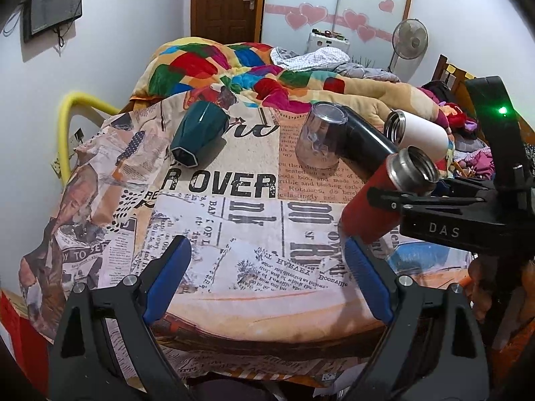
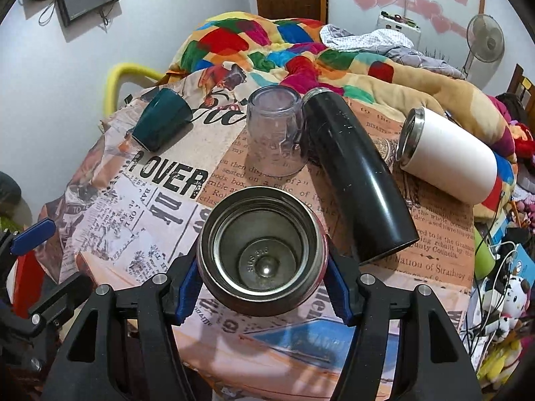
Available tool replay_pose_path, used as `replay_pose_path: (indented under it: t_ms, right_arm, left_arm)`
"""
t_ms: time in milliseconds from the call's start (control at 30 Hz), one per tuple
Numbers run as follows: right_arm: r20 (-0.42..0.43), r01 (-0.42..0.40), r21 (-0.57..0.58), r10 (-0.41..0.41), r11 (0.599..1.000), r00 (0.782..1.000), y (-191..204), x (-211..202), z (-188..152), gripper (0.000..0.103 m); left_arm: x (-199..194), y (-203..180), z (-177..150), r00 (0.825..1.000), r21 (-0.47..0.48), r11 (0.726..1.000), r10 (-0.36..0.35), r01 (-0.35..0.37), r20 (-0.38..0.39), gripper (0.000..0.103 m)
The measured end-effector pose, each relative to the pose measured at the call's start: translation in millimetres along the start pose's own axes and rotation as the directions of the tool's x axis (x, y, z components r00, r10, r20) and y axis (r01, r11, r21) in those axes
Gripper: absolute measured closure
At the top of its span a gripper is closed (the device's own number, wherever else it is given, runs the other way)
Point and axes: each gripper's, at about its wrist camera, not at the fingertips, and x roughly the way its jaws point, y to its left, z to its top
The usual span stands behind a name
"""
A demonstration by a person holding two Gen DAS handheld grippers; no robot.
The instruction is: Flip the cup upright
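Observation:
My right gripper point(image 2: 262, 284) is shut on a red steel cup point(image 2: 262, 250), its open mouth facing the camera; in the left wrist view the red cup point(image 1: 371, 204) is tilted, base near the table, held by the right gripper point(image 1: 394, 200). My left gripper point(image 1: 264, 270) is open and empty above the table's near part. A dark green cup point(image 1: 199, 133) point(image 2: 160, 123) lies on its side at the far left. A clear cup point(image 1: 317, 137) point(image 2: 276, 130) stands upside down. A black flask point(image 2: 354, 173) point(image 1: 364, 143) and a white cup point(image 2: 448, 153) point(image 1: 421, 133) lie on their sides.
The table wears a newspaper-print cloth point(image 1: 234, 220) point(image 2: 133, 220). Behind it lies a bed with a colourful quilt point(image 1: 217, 67). A yellow chair back point(image 1: 70, 113) stands at the left. Toys and cables point(image 2: 501, 287) crowd the right side.

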Motion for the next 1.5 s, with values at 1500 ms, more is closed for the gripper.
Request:
replay_pose_path:
  t_ms: [1500]
  right_arm:
    - [0.72, 0.102, 0.057, -0.112, 0.993, 0.685, 35, -306, -88, 0.0]
  left_arm:
    - [-279, -67, -19, 0.767, 0.045, 0.999, -0.011, -0.023, 0.641, 0.0]
